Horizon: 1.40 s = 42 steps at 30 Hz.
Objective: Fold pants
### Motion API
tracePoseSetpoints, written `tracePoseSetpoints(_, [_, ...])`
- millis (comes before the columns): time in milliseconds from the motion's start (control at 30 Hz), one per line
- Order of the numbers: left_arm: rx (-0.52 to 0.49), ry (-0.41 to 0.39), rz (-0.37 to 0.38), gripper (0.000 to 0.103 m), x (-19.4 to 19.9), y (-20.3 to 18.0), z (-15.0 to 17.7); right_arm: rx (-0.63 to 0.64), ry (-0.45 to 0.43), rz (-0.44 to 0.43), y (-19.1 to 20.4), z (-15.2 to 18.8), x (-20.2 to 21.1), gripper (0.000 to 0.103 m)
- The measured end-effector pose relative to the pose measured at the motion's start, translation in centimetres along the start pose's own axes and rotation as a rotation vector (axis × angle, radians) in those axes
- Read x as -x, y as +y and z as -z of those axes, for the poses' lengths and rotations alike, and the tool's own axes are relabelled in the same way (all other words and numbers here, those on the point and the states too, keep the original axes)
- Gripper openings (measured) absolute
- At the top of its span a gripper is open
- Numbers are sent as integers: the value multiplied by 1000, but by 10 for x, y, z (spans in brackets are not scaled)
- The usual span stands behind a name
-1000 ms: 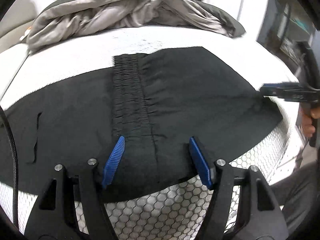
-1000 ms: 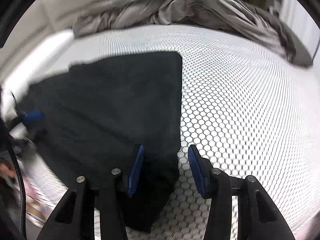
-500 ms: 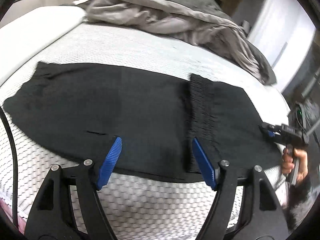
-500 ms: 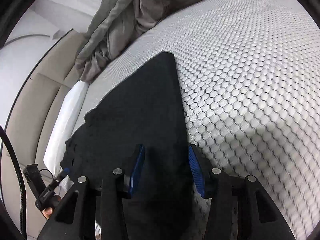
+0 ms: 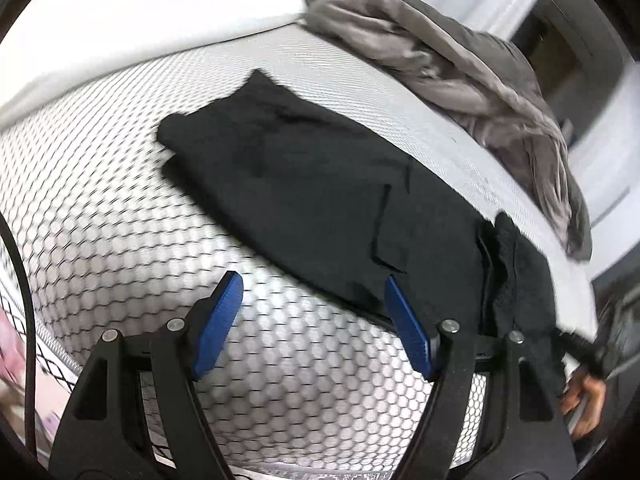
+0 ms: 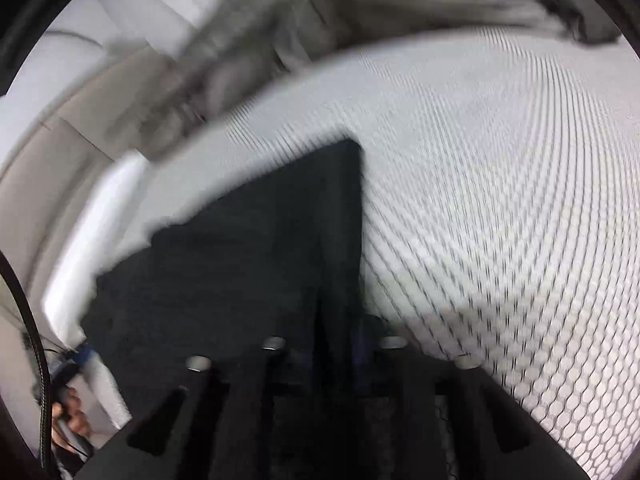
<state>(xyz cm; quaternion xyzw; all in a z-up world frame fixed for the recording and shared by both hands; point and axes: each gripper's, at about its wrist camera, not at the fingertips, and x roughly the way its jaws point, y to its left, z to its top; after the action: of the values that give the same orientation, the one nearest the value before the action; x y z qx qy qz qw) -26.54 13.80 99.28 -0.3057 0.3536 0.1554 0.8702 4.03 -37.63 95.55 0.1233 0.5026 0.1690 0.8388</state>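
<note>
Pants point(image 5: 320, 200), black, lie flat on a white mattress point(image 5: 120, 220) with a hexagonal mesh cover.

Left wrist view, left to right:
- A black cable point(image 5: 22, 288) runs down the left edge of the frame.
- A white pillow point(image 5: 132, 16) occupies the upper left.
- The left gripper point(image 5: 312, 320) sits at lower centre. Its blue pads point(image 5: 218, 324) stand well apart and released, with only bare mesh between them. The right-hand pad lies just beside the near edge of the garment.
- The garment runs diagonally from centre frame to the lower right, where the fabric bunches into a darker fold.
- A grey blanket point(image 5: 460, 60) lies crumpled along the upper right, beyond the garment.
- A hand point(image 5: 584, 404) appears at the far lower right, blurred.

Right wrist view, left to right (the whole frame is motion-blurred):
- A hand point(image 6: 70, 416) on the other tool shows at the lower left edge.
- The black garment fills the centre, its far corner pointing toward upper centre.
- The right gripper point(image 6: 336, 344) sits at lower centre. Its jaws have just been closing, and a vertical fold of black cloth stands between them. The pads are hidden by blur and dark fabric, so whether they are clenched on the cloth cannot be told.
- Bare mesh mattress fills the right half.
- The grey blanket lies across the top.
</note>
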Motion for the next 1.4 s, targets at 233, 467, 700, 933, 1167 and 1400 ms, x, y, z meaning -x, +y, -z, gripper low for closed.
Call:
tracePoseSetpoints(233, [151,-16,17,70,-25,29,-31,-32,-108,-38,-10,8,40,47])
tracePoseSetpoints(467, [43,-140,-175,1,-24,-8,-53,35,-123,-1,-17,27,61,47])
tracePoseSetpoints(700, [-314,-331,-78,1,32,-166,-46,75,-182,-11,-16,34,81,47])
tracePoseSetpoints(933, [-594,-197,262,2,25,-329,41,44,-200,27,-30,41,102,47])
tracePoseSetpoints(1167, [-829,193,489,25,-36,-370,145,-31,-234,37,-43,44,127,48])
tracePoseSetpoints(1400, [-755,86,447,70,3,-287,123,-3,-198,-97,-26,49,117,48])
